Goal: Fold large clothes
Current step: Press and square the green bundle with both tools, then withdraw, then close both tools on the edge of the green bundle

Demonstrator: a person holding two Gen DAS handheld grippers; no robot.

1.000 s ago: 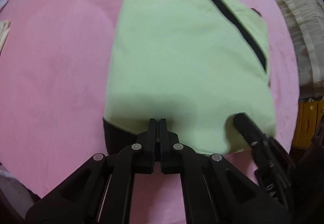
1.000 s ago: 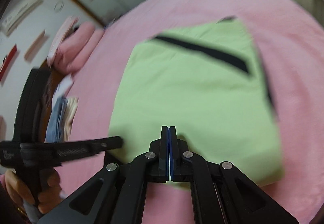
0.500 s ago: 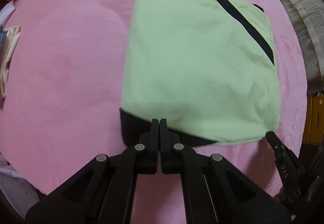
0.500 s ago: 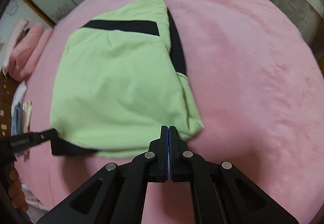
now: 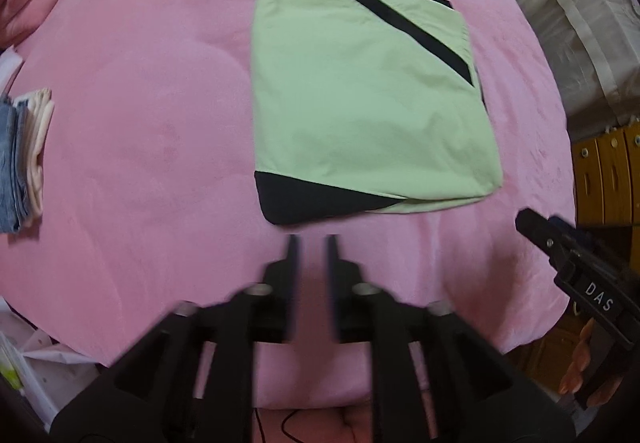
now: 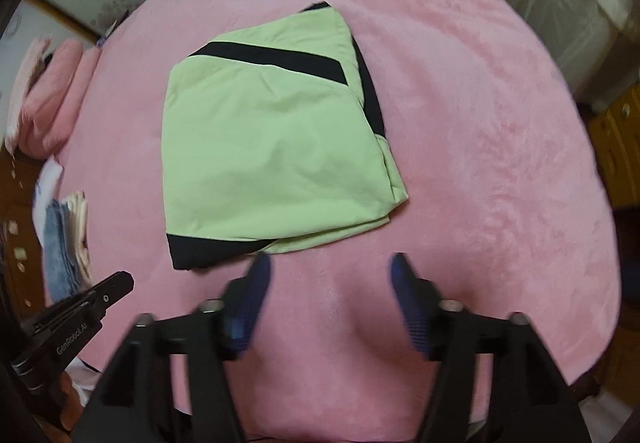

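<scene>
A light green garment with black stripes [image 5: 360, 103] [image 6: 272, 151] lies folded into a rough square on the pink bed cover [image 5: 140, 147] [image 6: 480, 163]. My left gripper [image 5: 311, 243] hangs above the cover just short of the garment's near black corner, its jaws opening with nothing between them. My right gripper [image 6: 330, 263] is above the cover at the garment's near edge, jaws opening wide and empty. Each gripper also shows at the side of the other's view: the right gripper [image 5: 524, 221] and the left gripper [image 6: 120, 281].
A stack of folded clothes [image 5: 24, 159] [image 6: 66, 239] sits at the bed's left edge. Pink pillows [image 6: 52, 91] lie at the far left. A pale curtain [image 5: 560, 3] and yellow-brown furniture [image 5: 604, 171] stand off the right side.
Both grippers went from shut at the garment's near edge to open, and rose and pulled back, so the whole folded garment now lies free ahead of them.
</scene>
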